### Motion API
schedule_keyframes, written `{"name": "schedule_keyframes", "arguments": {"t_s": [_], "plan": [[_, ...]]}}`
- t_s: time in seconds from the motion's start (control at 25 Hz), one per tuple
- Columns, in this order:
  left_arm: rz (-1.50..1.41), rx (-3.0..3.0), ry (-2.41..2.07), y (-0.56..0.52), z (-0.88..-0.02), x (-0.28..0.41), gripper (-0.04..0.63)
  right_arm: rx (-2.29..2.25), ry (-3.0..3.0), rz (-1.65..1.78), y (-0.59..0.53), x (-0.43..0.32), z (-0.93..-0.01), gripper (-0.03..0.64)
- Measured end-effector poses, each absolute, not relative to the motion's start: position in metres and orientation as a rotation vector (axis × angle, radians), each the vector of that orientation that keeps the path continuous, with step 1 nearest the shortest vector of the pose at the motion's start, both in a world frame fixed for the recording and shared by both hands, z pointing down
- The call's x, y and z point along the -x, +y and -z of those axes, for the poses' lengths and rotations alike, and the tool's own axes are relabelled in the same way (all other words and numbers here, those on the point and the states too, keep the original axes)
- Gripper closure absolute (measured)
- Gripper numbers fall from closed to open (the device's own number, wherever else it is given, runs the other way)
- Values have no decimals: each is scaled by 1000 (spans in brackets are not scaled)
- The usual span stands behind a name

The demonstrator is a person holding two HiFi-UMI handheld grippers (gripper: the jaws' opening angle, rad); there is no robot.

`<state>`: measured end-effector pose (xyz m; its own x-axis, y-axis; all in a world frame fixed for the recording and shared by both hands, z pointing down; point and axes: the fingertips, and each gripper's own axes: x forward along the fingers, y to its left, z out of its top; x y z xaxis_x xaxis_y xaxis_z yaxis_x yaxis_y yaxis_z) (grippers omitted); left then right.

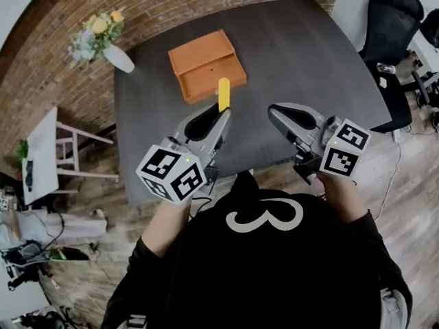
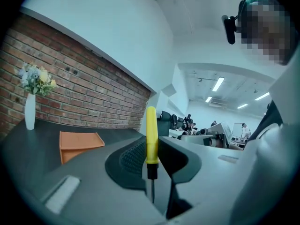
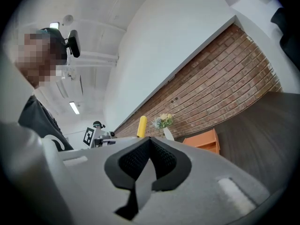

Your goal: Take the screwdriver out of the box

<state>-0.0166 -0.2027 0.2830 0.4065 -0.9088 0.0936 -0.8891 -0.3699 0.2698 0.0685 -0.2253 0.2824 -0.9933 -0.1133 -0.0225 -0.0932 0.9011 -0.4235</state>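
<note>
The screwdriver (image 1: 223, 92) has a yellow handle, a black collar and a thin metal shaft. My left gripper (image 1: 222, 112) is shut on its shaft, and the handle stands out past the jaw tips, above the dark table (image 1: 302, 53). In the left gripper view the screwdriver (image 2: 151, 134) rises upright between the black pads of the left gripper (image 2: 152, 146). The open orange box (image 1: 206, 64) lies beyond it on the table, apart from the tool. My right gripper (image 1: 276, 111) hovers to the right, shut and holding nothing. The right gripper (image 3: 150, 140) shows its pads meeting.
A white vase of flowers (image 1: 115, 52) stands at the table's far left corner. A white stool (image 1: 51, 153) is on the floor to the left, and black office chairs (image 1: 387, 26) are to the right. The person's dark torso fills the near side.
</note>
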Motion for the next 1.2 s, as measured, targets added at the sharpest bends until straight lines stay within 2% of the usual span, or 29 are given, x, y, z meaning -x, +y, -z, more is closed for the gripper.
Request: {"name": "schedule_keyframes", "arguments": {"t_s": [0.52, 1.2], "plan": [[239, -2326, -1554, -165, -277, 14, 500, 113, 3023, 656, -192, -61, -285, 617], [243, -2400, -1579, -129, -253, -8, 500, 81, 3008, 547, -157, -81, -264, 617]]}}
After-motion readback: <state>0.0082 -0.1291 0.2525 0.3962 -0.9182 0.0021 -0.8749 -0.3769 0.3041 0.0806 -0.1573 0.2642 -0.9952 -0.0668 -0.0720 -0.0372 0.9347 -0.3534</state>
